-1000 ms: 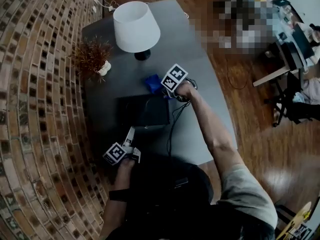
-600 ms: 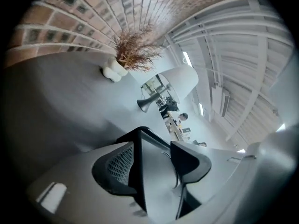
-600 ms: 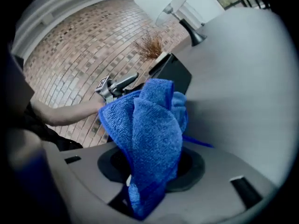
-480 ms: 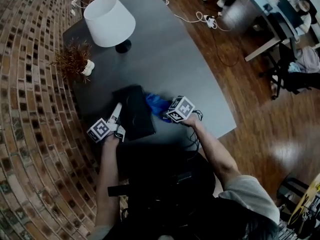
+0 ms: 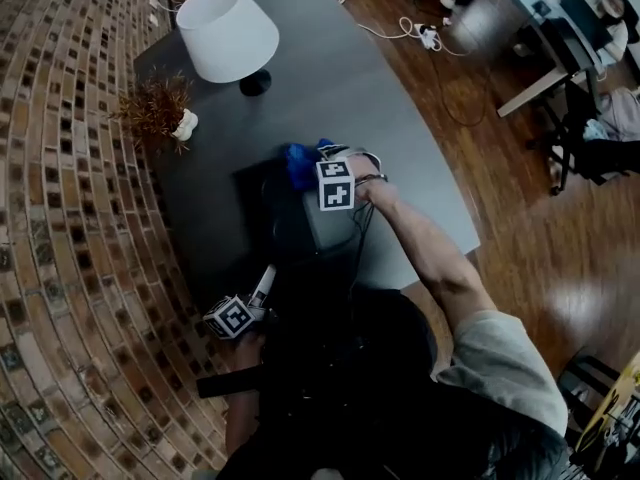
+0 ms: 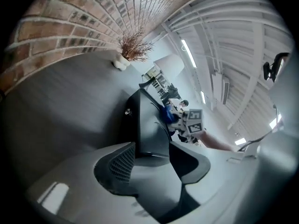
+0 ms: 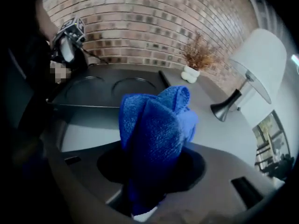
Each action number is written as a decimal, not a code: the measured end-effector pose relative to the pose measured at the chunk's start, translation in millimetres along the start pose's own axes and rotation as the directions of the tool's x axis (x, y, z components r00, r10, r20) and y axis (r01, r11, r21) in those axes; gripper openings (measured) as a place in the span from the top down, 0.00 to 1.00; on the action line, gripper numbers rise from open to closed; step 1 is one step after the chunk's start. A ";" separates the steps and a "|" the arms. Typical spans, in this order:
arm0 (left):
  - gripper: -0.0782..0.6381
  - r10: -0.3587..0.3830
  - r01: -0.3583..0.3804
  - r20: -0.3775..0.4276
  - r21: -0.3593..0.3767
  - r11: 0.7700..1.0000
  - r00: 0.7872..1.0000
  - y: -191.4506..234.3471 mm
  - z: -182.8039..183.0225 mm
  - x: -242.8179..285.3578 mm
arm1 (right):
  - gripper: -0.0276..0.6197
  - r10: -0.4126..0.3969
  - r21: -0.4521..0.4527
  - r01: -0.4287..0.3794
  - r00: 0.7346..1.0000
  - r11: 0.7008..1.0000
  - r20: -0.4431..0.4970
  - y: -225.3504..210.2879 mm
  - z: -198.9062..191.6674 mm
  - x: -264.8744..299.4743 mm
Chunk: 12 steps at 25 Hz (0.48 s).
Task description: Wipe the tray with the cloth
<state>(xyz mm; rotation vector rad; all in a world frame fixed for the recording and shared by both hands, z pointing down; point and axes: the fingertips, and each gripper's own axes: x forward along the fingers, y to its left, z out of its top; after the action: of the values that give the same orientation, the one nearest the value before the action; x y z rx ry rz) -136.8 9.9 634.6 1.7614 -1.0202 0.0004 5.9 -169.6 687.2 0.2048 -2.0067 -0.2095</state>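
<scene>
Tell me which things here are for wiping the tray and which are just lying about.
For the job:
tray
cloth, held in the right tongs

Just lying about:
lamp
plant
power strip

White-shaded lamp (image 5: 227,30) standing at the far end of my dark grey table (image 5: 380,138), dried plant in a little white pot (image 5: 160,108) near it, hard by the brick wall (image 5: 60,228). Off right, a power strip (image 5: 428,38) lying on the wooden floor (image 5: 500,198).
</scene>
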 end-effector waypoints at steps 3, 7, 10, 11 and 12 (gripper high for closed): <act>0.60 -0.009 0.010 0.042 -0.023 1.000 0.999 4.9 6.6 3.3 | 0.69 0.087 -0.102 -0.087 0.996 0.991 -0.005 64.2 4.0 -16.6; 0.60 0.012 -0.012 0.025 -0.003 1.000 1.000 6.1 6.8 3.2 | 0.69 0.241 -0.231 -0.245 0.970 0.942 -0.042 171.5 3.2 -36.0; 0.60 0.020 -0.020 0.024 -0.009 1.000 1.000 3.9 7.5 3.1 | 0.69 0.344 -0.197 -0.347 0.938 0.917 -0.053 208.5 -10.0 -45.7; 0.60 0.027 -0.027 0.024 -0.014 1.000 0.999 4.2 7.2 2.4 | 0.69 0.327 -0.124 -0.330 0.944 0.936 -0.047 194.1 -17.9 -43.4; 0.60 0.029 -0.029 0.027 -0.022 0.999 0.999 3.9 7.5 2.4 | 0.69 0.270 -0.033 -0.272 0.962 0.962 -0.047 164.5 -27.4 -39.2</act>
<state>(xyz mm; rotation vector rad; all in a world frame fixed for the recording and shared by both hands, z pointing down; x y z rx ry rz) -141.0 2.3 635.3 1.7314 -1.0619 -0.0164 38.9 -2.3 703.8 -0.0906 -1.9626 -0.0685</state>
